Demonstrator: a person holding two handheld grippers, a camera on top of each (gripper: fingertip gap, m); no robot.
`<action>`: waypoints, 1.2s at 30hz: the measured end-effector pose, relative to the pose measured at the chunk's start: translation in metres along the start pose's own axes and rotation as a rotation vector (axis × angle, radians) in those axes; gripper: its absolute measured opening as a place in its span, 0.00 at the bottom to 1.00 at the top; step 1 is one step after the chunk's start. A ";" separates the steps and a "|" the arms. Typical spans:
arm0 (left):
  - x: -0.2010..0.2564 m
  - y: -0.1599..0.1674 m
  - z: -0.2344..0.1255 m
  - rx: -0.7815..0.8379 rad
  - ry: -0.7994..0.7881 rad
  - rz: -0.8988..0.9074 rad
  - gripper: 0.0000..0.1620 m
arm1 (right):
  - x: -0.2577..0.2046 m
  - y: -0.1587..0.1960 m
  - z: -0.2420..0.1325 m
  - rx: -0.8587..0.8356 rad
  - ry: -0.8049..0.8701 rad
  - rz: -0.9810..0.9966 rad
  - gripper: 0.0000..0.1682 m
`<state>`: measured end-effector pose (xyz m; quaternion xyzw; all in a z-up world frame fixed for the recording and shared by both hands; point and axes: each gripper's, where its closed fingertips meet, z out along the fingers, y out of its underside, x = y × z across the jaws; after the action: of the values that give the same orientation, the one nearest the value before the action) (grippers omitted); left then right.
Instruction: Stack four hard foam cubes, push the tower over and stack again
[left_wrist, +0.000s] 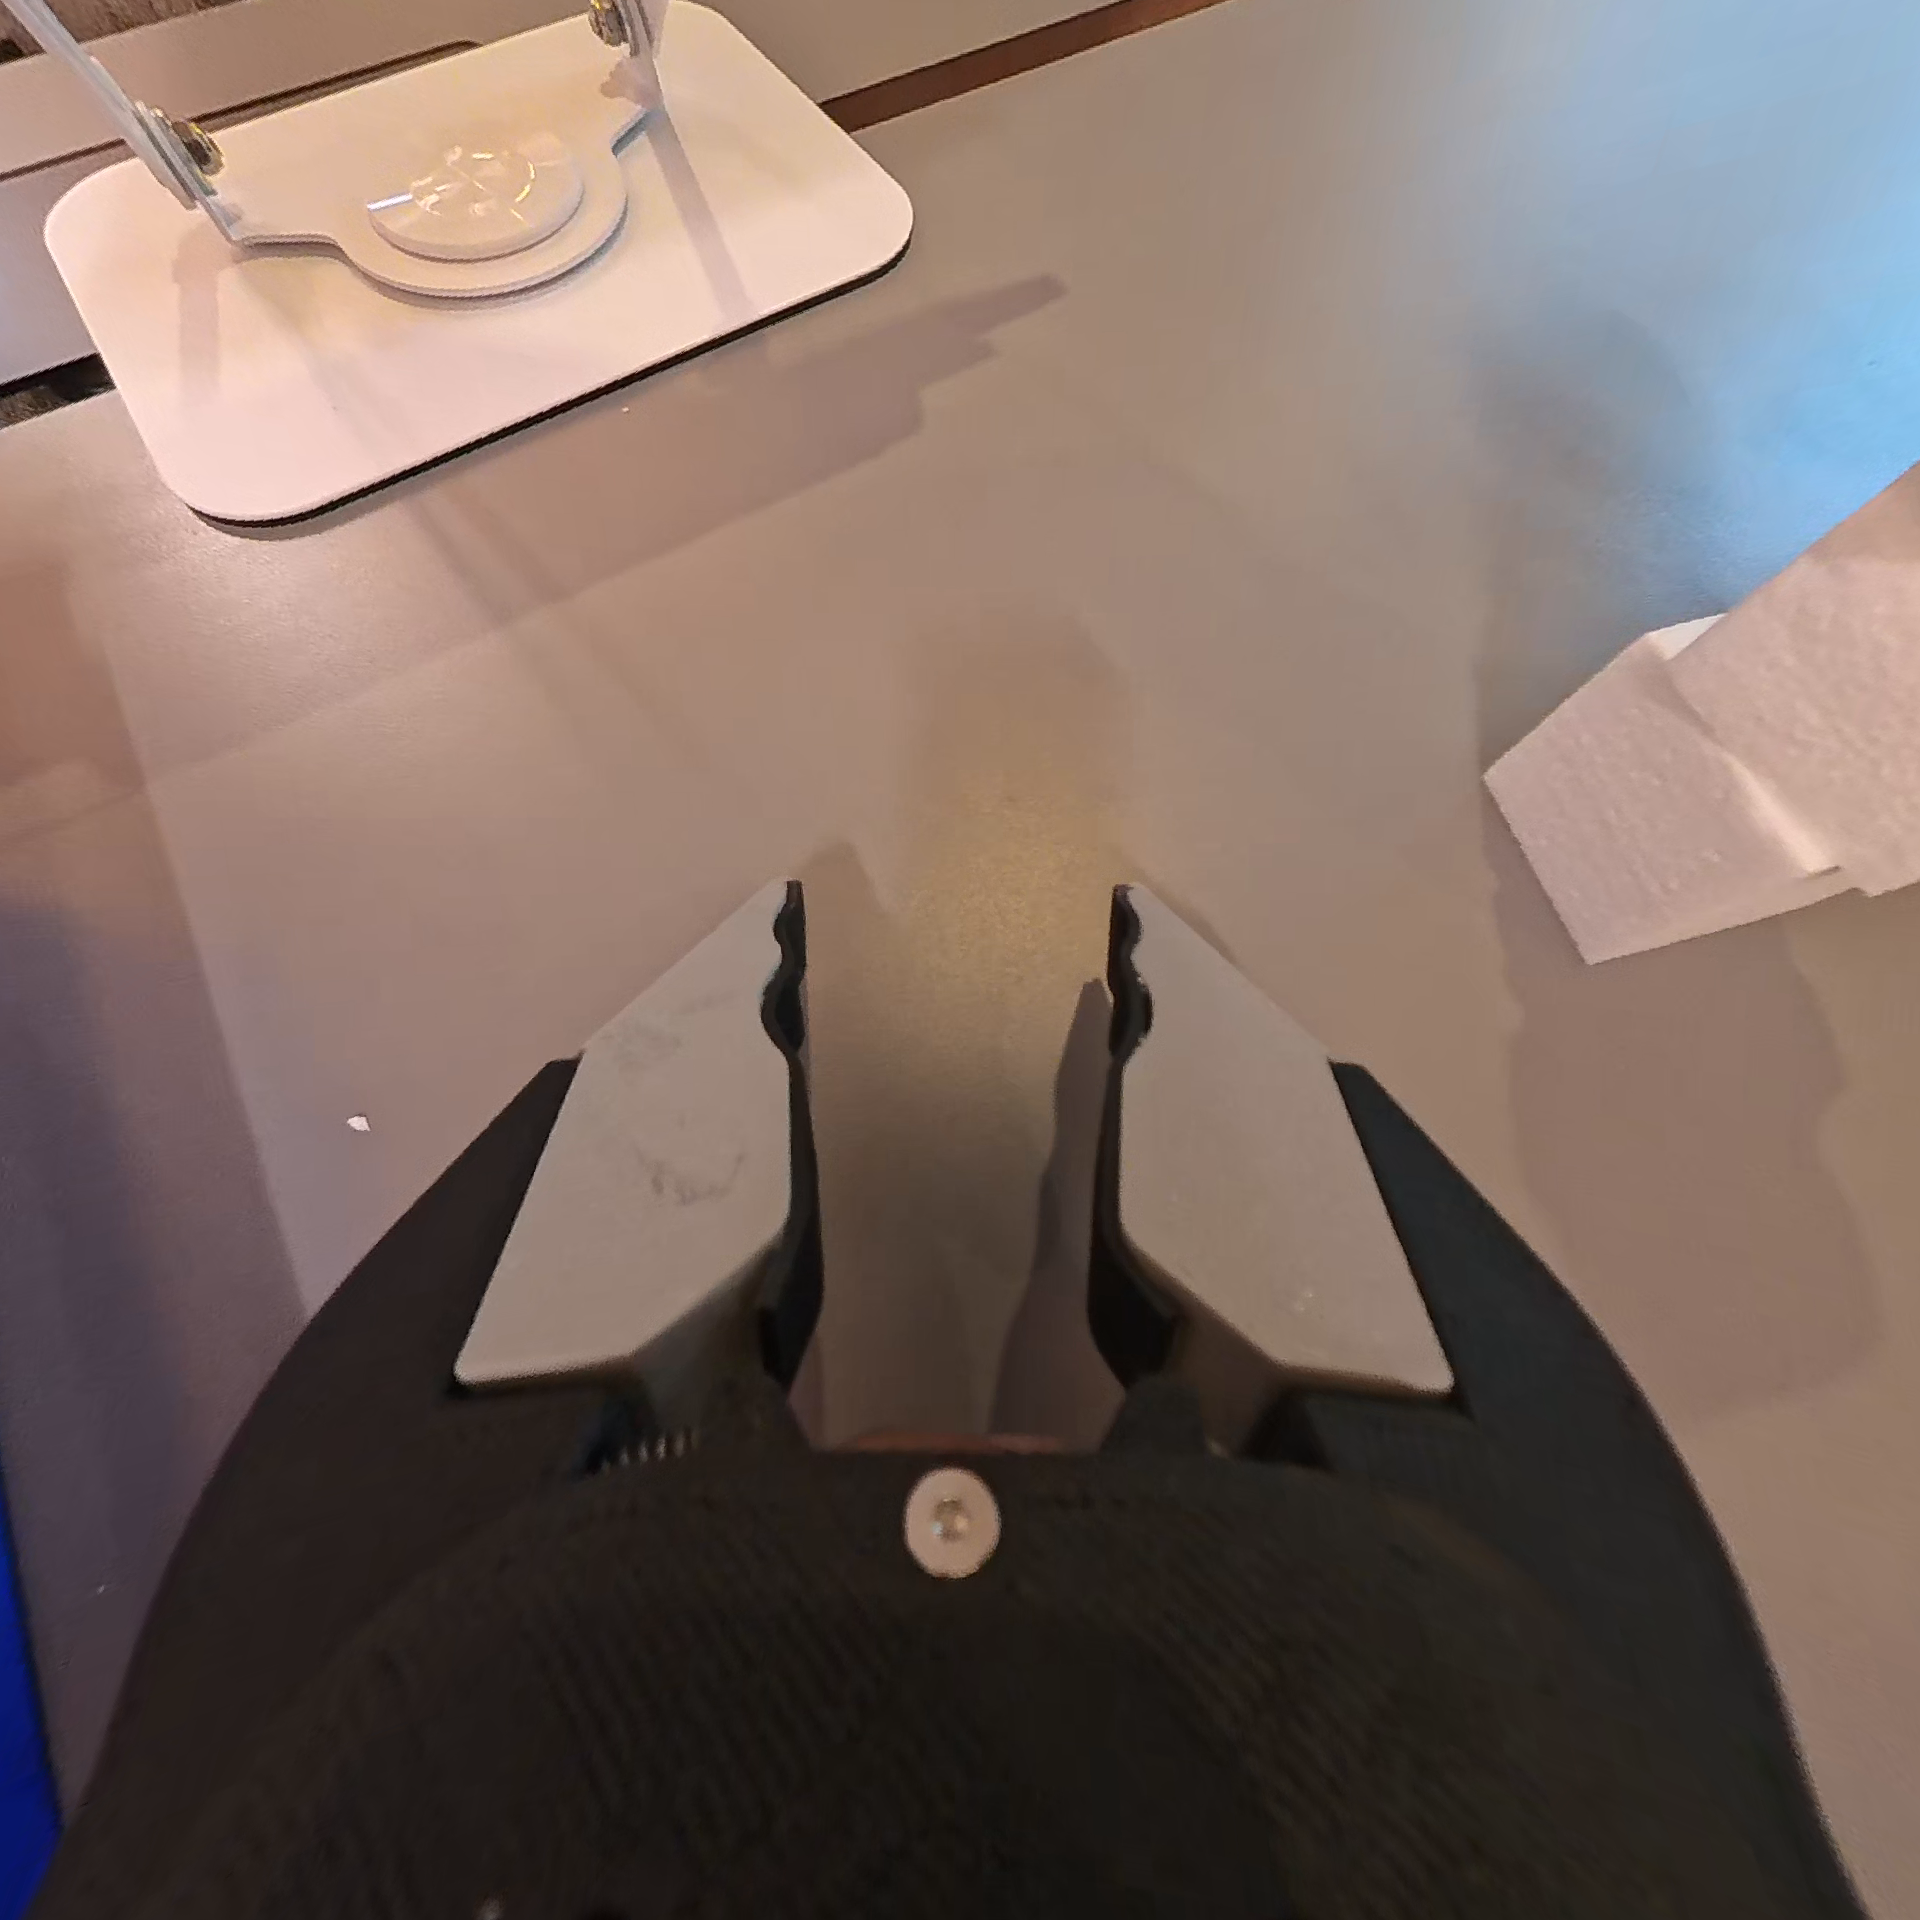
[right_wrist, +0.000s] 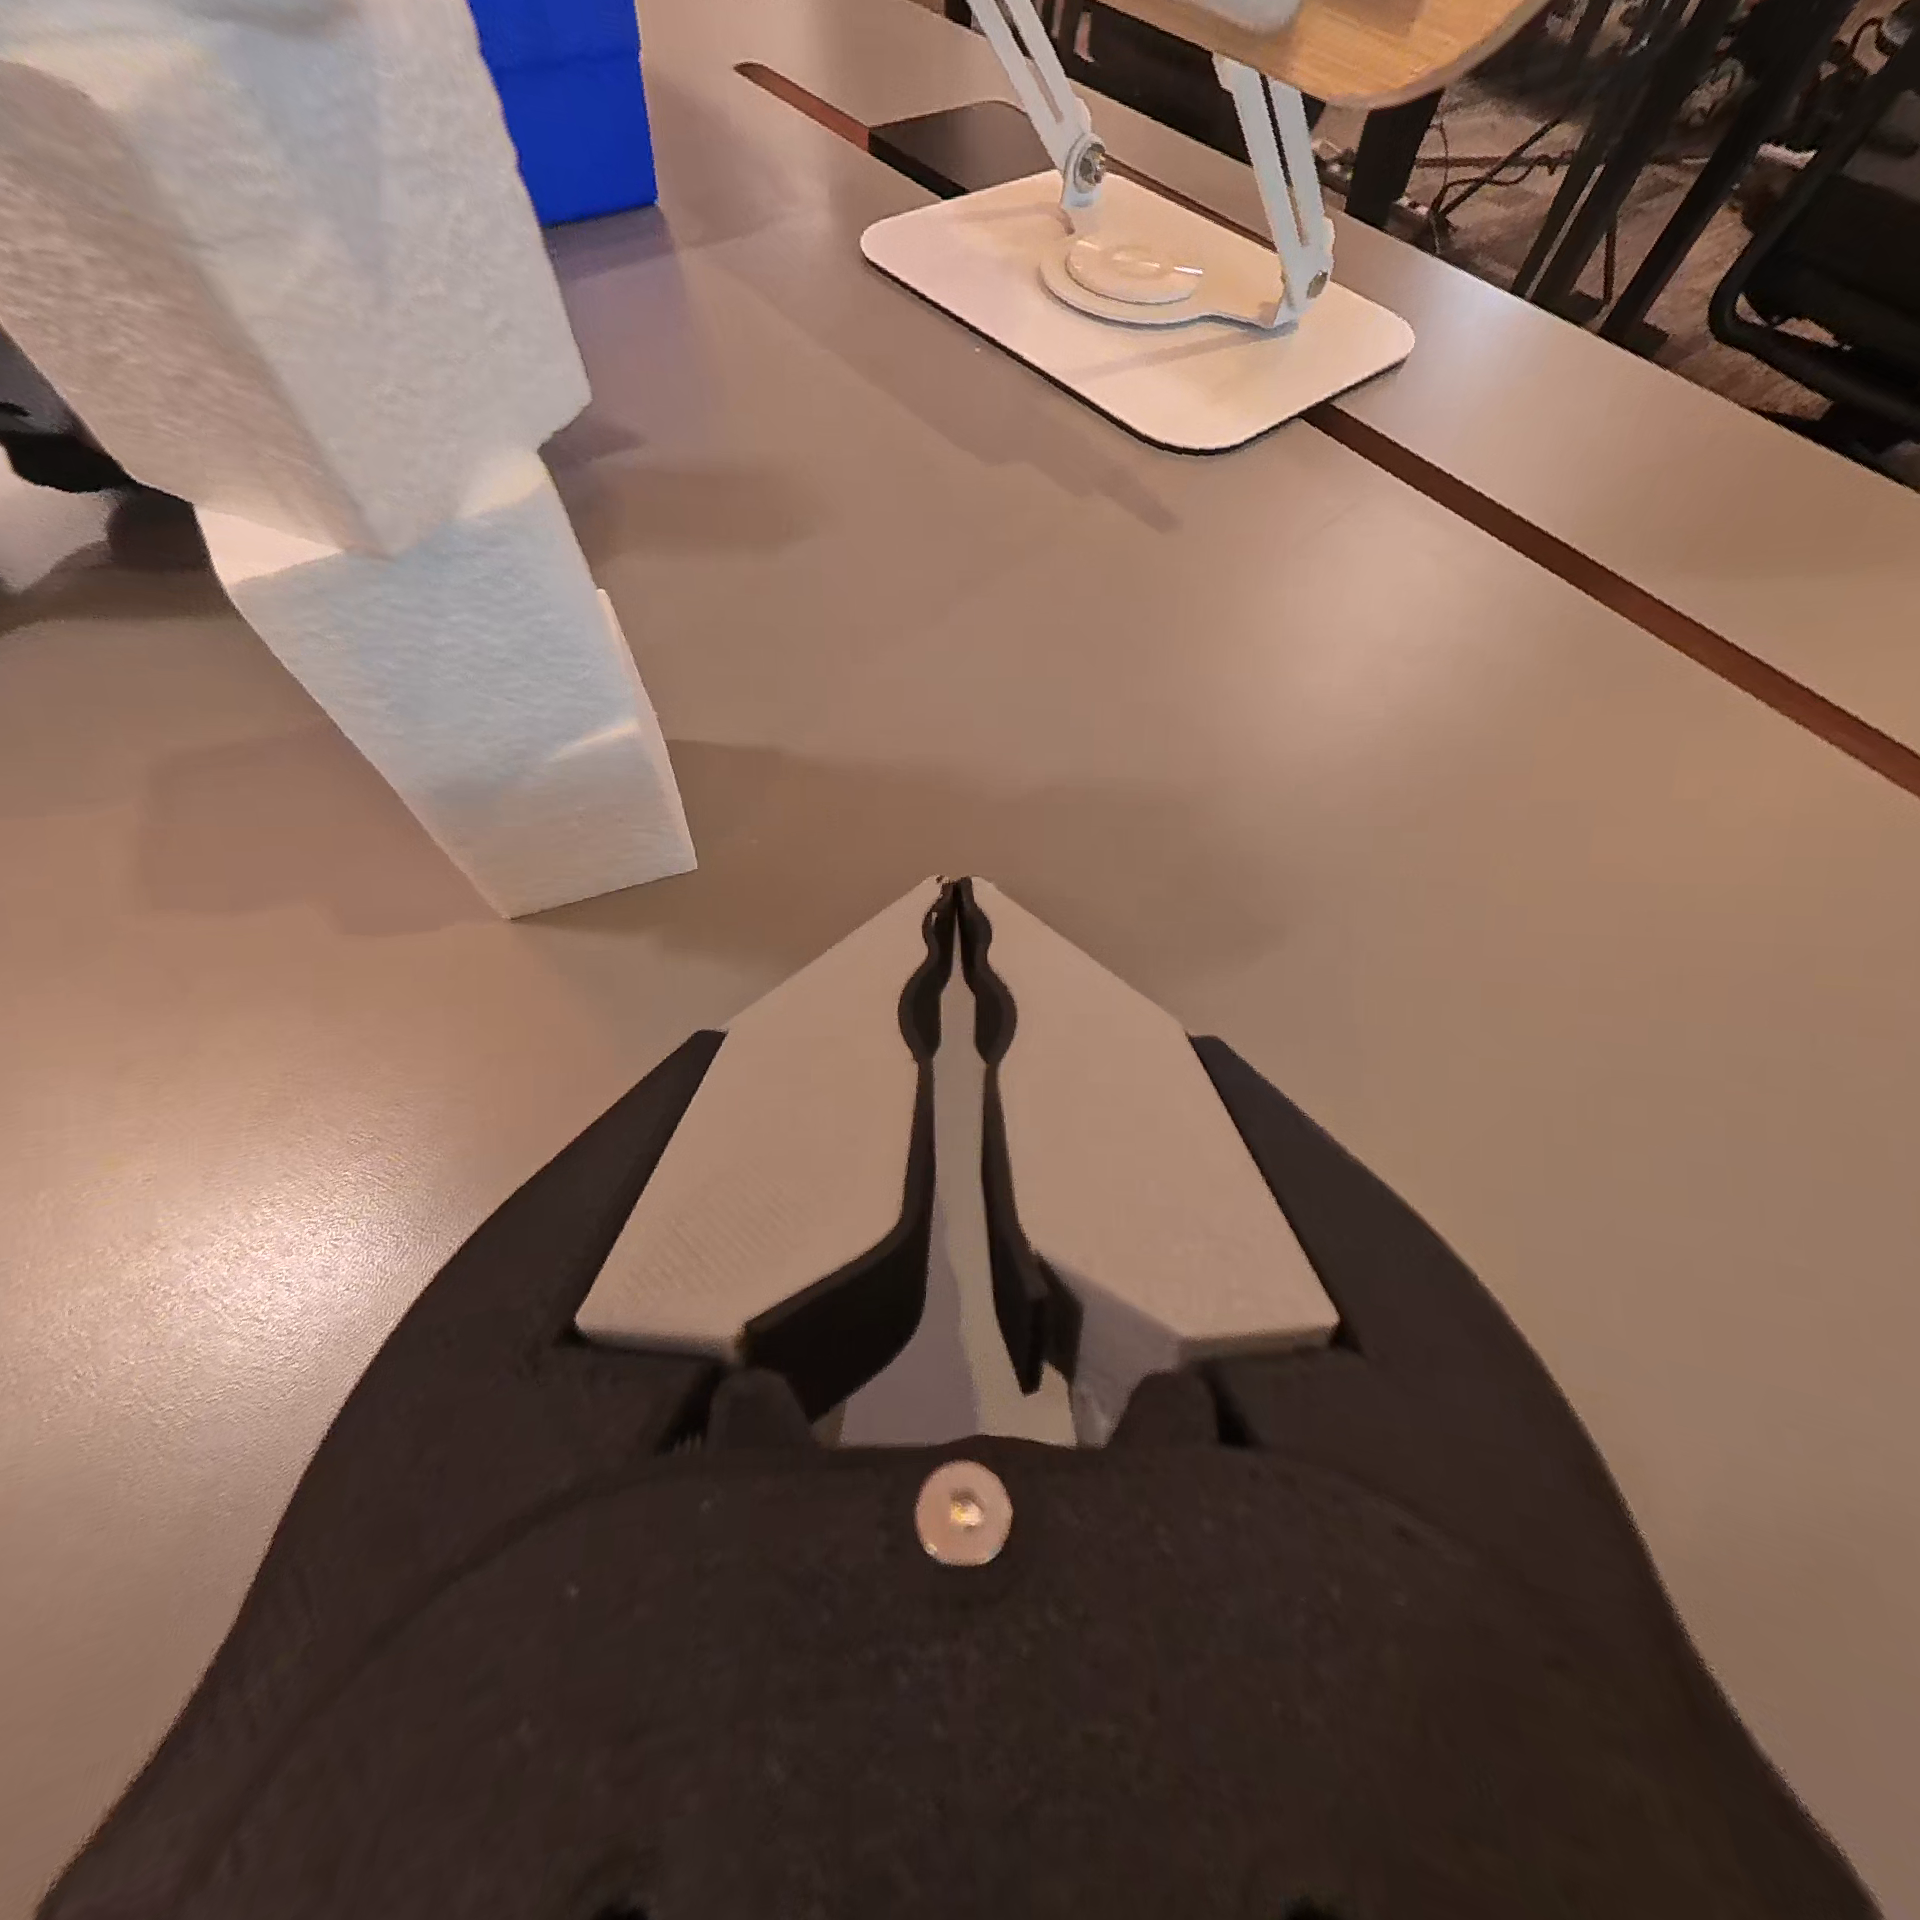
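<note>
In the right wrist view white foam cubes stand stacked at the upper left: a lower cube (right_wrist: 457, 707) on the table and an upper cube (right_wrist: 260, 260) on top of it, turned and overhanging; the stack runs out of frame. My right gripper (right_wrist: 956, 888) is shut with nothing between its pads, to the right of the stack and apart from it. In the left wrist view the foam stack (left_wrist: 1714, 790) shows at the right edge. My left gripper (left_wrist: 956, 894) is open and empty over bare table, left of the stack.
A white stand base (left_wrist: 468, 270) with two angled legs sits at the table's far side; it also shows in the right wrist view (right_wrist: 1143, 312). A blue box (right_wrist: 571, 114) stands behind the stack. A dark seam (right_wrist: 1621, 613) runs across the table. The grippers' ends are close to 25 cm from one another. The lower cube (right_wrist: 457, 707) lies some 9 cm from my right tips, 15 cm from my left tips.
</note>
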<state>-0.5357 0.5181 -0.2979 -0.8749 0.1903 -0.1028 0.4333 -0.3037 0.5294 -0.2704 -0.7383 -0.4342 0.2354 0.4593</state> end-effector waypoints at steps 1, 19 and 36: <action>0.000 0.000 0.000 0.000 0.000 0.000 0.35 | -0.002 -0.001 0.000 0.001 -0.001 -0.007 0.00; -0.005 -0.005 -0.007 0.020 -0.023 -0.003 0.17 | -0.054 -0.031 -0.002 0.068 -0.003 -0.084 0.00; -0.009 -0.016 -0.030 0.074 -0.014 -0.007 0.00 | -0.080 -0.027 -0.009 -0.136 0.069 -0.375 0.00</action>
<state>-0.5506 0.5095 -0.2669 -0.8596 0.1805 -0.1052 0.4664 -0.3493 0.4617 -0.2467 -0.6813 -0.5631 0.0905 0.4588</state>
